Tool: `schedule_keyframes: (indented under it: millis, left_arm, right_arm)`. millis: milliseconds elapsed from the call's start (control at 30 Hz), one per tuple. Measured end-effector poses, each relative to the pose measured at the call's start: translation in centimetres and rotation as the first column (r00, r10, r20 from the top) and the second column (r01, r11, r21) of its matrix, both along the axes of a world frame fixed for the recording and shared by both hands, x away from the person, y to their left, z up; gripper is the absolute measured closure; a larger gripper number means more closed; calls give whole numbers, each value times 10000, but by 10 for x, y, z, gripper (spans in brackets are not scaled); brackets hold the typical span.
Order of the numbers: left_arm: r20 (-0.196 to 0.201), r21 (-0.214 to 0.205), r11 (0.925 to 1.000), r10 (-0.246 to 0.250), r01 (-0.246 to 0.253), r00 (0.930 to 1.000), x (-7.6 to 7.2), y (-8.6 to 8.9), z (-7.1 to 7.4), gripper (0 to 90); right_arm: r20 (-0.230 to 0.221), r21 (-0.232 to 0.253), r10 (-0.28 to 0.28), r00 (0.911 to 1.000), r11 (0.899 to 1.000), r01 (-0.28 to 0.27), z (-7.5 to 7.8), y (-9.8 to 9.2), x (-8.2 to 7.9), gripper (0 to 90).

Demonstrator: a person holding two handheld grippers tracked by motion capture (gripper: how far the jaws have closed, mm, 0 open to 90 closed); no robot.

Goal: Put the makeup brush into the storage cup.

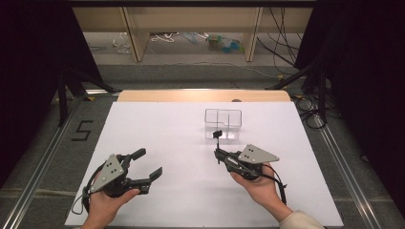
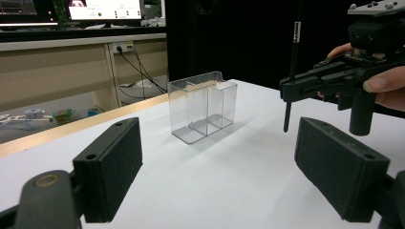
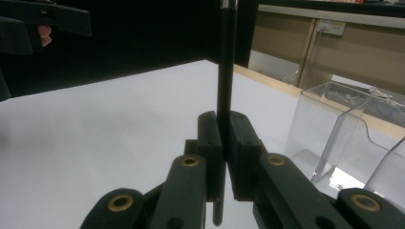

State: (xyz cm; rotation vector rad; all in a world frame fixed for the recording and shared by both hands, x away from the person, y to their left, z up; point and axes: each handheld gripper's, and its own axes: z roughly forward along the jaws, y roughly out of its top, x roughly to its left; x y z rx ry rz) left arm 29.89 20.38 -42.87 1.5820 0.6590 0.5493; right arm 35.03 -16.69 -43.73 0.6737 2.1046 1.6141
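Note:
My right gripper (image 1: pixel 218 153) is shut on a thin black pen (image 1: pixel 218 138), which stands upright with its tip just above the white table mat (image 1: pixel 172 143). The right gripper view has the pen (image 3: pixel 226 62) clamped between the pads at my right gripper (image 3: pixel 224 138). A clear plastic holder with two compartments (image 1: pixel 223 123) stands just beyond the pen and looks empty. My left gripper (image 1: pixel 149 163) hovers open at the near left, nothing between its pads. From the left gripper (image 2: pixel 228 167), the holder (image 2: pixel 203 107) lies ahead and the pen (image 2: pixel 292 62) to the right.
A wooden table edge (image 1: pixel 205 95) borders the mat at the far side. Behind it are shelving legs (image 1: pixel 136 40) and loose cables (image 1: pixel 282 52) on the floor. Black stand legs (image 1: pixel 71 81) flank both sides. A "5" (image 1: pixel 82 130) is marked on the floor at left.

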Motion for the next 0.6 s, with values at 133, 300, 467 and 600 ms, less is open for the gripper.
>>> schedule_keyframes:
  millis: [133, 300, 467, 600]
  left_arm:
    - [-48, 27, 10000, -7, 7, 10000, 0, -1, -1, 164]
    - [-17, 15, 10000, -7, 7, 10000, 0, -1, -1, 165]
    - [-45, 19, 10000, -11, 11, 10000, 0, -1, -1, 165]
    - [-29, 12, 10000, -1, 1, 10000, 0, -1, -1, 165]
  right_arm:
    - [67, 15, -71, 10000, 10000, 71, 0, 1, 2, 856]
    - [77, 59, -30, 10000, 10000, 29, 1, 2, 4, 855]
    - [-162, 86, -35, 9999, 10000, 37, 2, 3, 5, 855]
    - [42, 102, -83, 10000, 9999, 82, 3, 3, 7, 856]
